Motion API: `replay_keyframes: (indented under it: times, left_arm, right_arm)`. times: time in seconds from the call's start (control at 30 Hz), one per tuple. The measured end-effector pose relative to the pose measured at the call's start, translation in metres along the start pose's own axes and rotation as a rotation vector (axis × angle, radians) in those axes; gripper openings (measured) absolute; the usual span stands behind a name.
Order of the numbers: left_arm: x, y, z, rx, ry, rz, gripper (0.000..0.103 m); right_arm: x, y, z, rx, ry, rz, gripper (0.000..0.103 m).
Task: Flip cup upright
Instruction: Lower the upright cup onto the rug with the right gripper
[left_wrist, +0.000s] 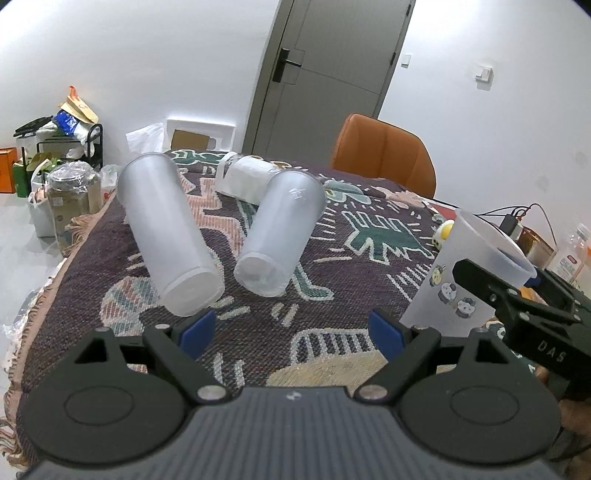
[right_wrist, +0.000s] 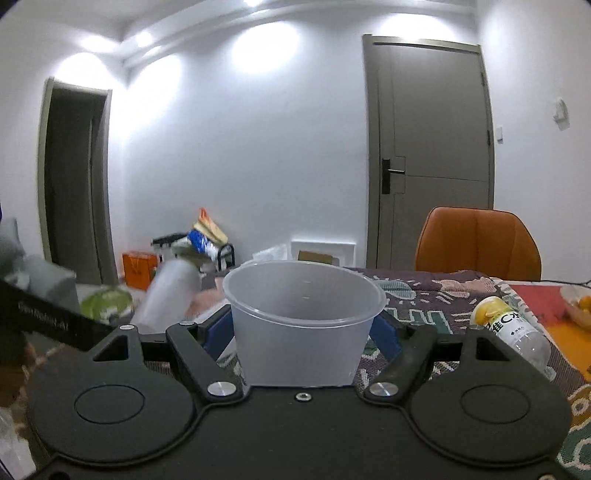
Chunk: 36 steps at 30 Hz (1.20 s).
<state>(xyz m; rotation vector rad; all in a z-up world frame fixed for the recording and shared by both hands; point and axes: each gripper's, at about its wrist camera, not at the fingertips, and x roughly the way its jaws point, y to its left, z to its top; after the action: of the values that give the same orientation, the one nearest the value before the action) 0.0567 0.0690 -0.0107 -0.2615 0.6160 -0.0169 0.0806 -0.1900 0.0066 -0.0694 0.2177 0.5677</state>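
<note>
My right gripper (right_wrist: 301, 332) is shut on a translucent plastic cup (right_wrist: 301, 321) that stands mouth up between the blue pads. The same cup (left_wrist: 465, 269), with small stickers, shows at the right of the left wrist view, held by the right gripper. My left gripper (left_wrist: 290, 330) is open and empty, low over the patterned cloth. Two frosted tall cups lie on their sides ahead of it: one on the left (left_wrist: 166, 232), one in the middle (left_wrist: 280, 232). A third white cup (left_wrist: 243, 179) lies behind them.
The table is covered by a patterned woven cloth (left_wrist: 332, 258). An orange chair (left_wrist: 384, 155) stands at the far side. A plastic bottle (right_wrist: 513, 332) lies on the cloth at the right. Bags and a rack (left_wrist: 59, 147) stand on the floor at the left.
</note>
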Motion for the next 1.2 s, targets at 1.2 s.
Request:
replay_keyframes:
  times: [1.2]
  left_arm:
    - [-0.052,-0.053,-0.026,0.126,-0.103,0.011,0.097]
  right_arm:
    - [-0.066,-0.047,-0.002,0.191,0.183,0.068,0.103]
